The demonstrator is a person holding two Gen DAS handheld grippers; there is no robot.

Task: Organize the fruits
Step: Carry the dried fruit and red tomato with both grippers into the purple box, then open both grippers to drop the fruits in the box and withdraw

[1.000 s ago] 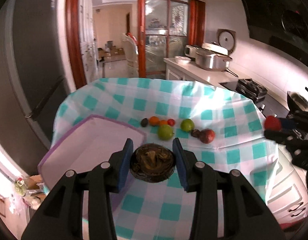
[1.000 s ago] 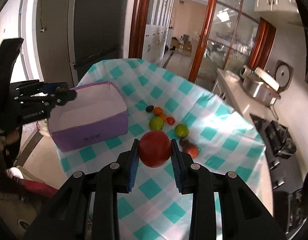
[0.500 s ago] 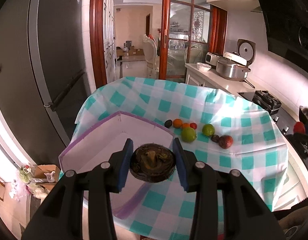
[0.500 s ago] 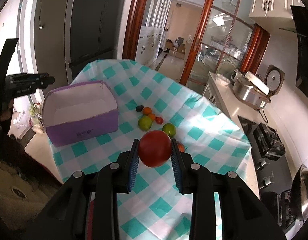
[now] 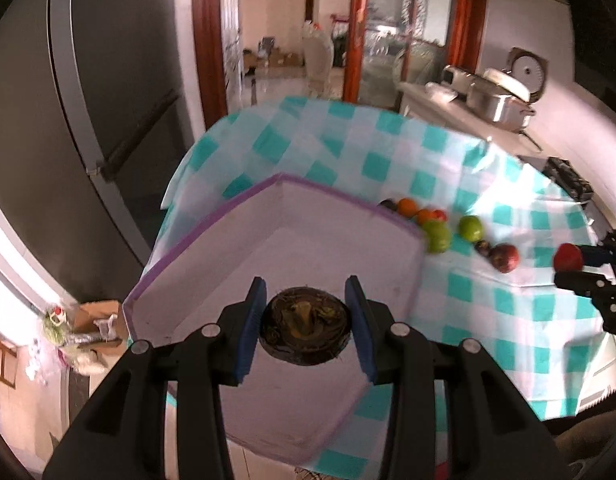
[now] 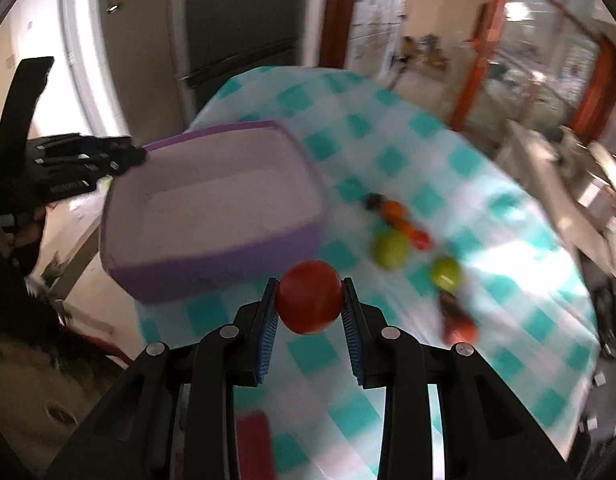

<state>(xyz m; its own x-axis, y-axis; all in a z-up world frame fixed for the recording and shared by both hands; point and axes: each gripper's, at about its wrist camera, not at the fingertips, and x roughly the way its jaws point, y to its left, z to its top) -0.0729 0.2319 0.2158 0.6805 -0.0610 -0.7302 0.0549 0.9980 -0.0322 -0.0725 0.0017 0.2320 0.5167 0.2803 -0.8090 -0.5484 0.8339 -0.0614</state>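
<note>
Only left view shows dark fruit point(image 5: 306, 330) clamped over box point(image 5: 212, 248).

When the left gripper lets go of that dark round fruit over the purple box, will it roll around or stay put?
The dark round fruit looks rounded, so it would probably roll a little. The purple box has raised walls, which should likely contain it.

Glossy red fruit point(image 6: 309, 297); checked cloth tablecloth point(image 6: 503, 240).
</note>
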